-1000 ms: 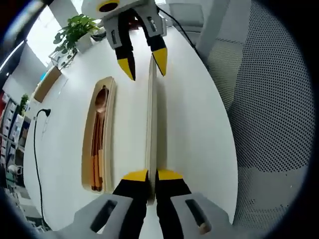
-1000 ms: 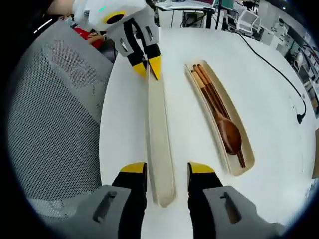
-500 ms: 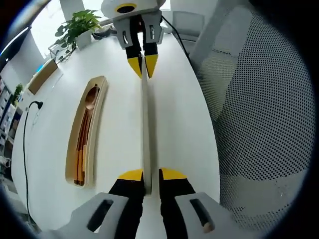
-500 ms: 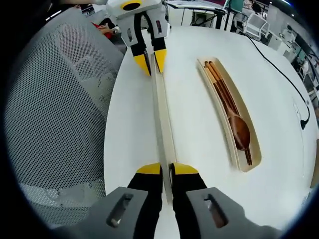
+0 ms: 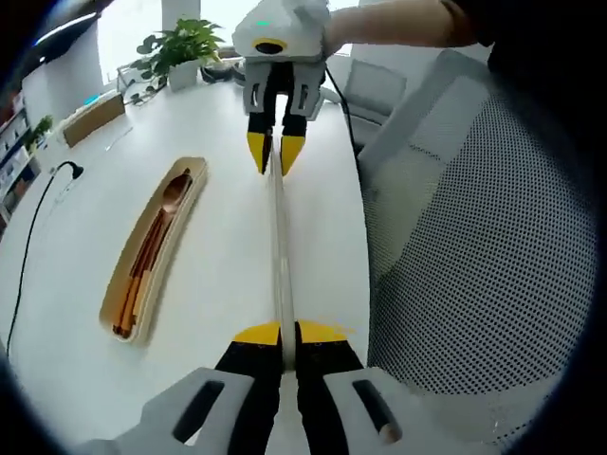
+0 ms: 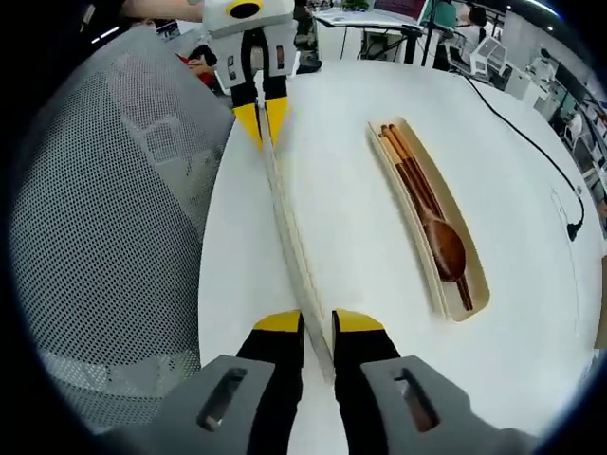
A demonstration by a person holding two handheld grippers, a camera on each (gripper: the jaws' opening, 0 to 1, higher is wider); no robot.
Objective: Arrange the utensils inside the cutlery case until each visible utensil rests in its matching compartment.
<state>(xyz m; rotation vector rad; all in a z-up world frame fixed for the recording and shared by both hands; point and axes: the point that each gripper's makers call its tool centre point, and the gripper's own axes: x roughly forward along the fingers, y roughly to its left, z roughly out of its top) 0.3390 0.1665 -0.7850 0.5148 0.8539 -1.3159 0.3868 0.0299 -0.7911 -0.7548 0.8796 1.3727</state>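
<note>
Grippers, two, each clamped on one end of the long pale lid (image 5: 278, 237): left gripper (image 5: 282, 334) pinches the near end in its own view, right gripper (image 6: 318, 322) pinches the opposite end, jaws narrowed to the lid's thin edge. Lid held on edge over the white table (image 5: 218, 275), beside a mesh chair (image 5: 474, 246). Case tray (image 6: 453, 303) lies flat on the table, apart from the lid, holding a wooden spoon (image 6: 444, 248) and chopsticks (image 6: 406, 166). Potted plant (image 5: 180, 47) and black cable (image 5: 33, 213) stand farther off.
</note>
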